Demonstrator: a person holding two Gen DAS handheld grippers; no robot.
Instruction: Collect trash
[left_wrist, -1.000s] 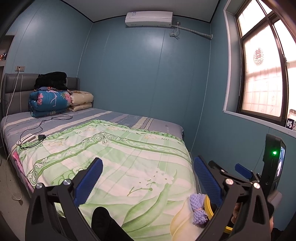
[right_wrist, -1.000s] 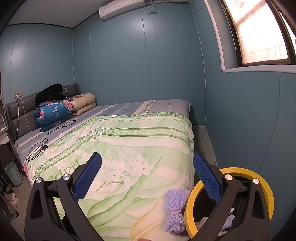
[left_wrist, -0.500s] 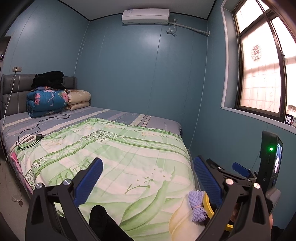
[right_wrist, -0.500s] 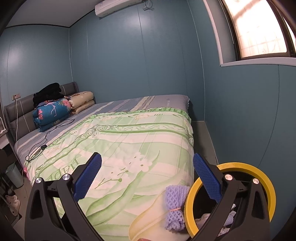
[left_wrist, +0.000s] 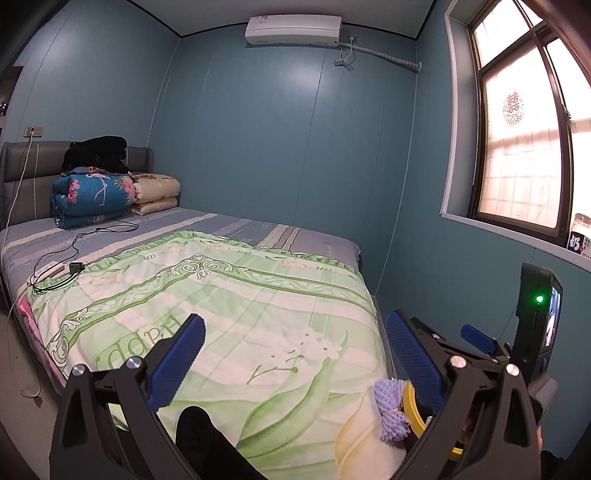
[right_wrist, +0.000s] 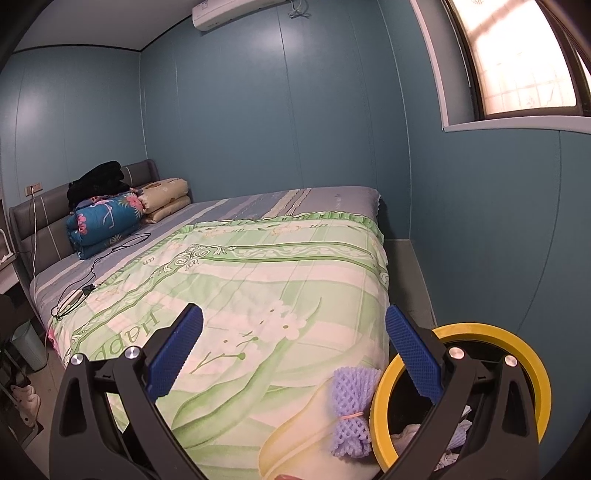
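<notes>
A purple foam fruit net (right_wrist: 350, 412), tied in the middle with a rubber band, lies on the near right corner of the green quilt (right_wrist: 258, 295); it also shows in the left wrist view (left_wrist: 390, 411). Beside the bed stands a bin with a yellow rim (right_wrist: 535, 369) holding crumpled white paper (right_wrist: 458, 435); its rim shows in the left wrist view (left_wrist: 412, 410). My left gripper (left_wrist: 295, 358) is open and empty above the quilt. My right gripper (right_wrist: 293, 349) is open and empty, its right finger over the bin rim. The right gripper body (left_wrist: 480, 339) shows in the left wrist view.
Folded blankets (left_wrist: 92, 195) and a black garment (left_wrist: 96, 151) lie at the headboard. A charger cable (left_wrist: 74, 258) lies on the bed's left side. A blue wall (right_wrist: 480, 240) runs close along the right. A small bin (right_wrist: 27, 347) stands on the floor at left.
Both views have shifted slightly toward the bed; the foam net and yellow bin rim sit a little higher in the right wrist view. Both grippers stay open.
</notes>
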